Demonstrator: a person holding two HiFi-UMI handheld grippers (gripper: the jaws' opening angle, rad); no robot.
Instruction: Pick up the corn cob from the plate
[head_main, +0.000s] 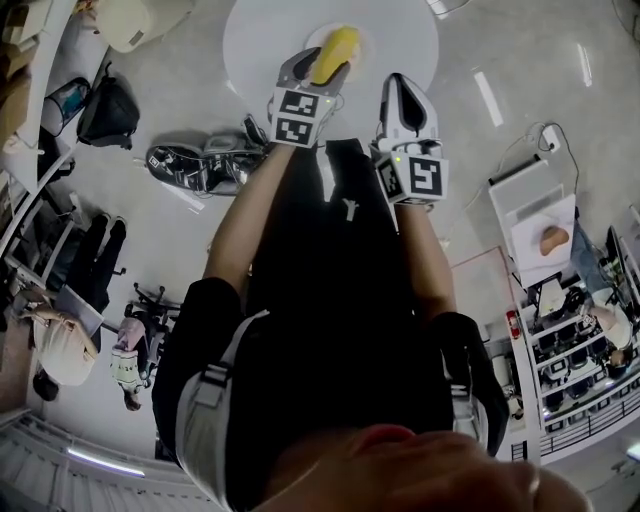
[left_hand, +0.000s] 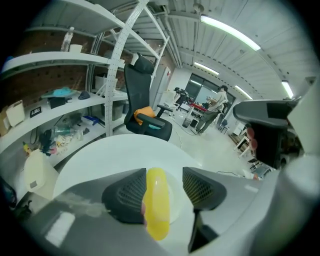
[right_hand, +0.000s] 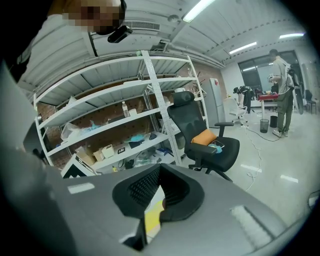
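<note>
Round table (head_main: 405, 35) holds plate (head_main: 364, 42), largely hidden under corn cob (head_main: 336, 48); left hand-held gripper (left_hand: 164, 175) spread around it, right hand-held gripper (head_main: 402, 85) closed.

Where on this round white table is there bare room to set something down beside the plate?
Bare table lies left of the plate, out to the rim, and on its far side. Crowded at the plate: the corn cob sits between the fingers of the left gripper, right gripper alongside.

The corn cob (left_hand: 156, 205) looks smooth, glossy plastic; the white table (left_hand: 95, 157) is smooth and matt.
</note>
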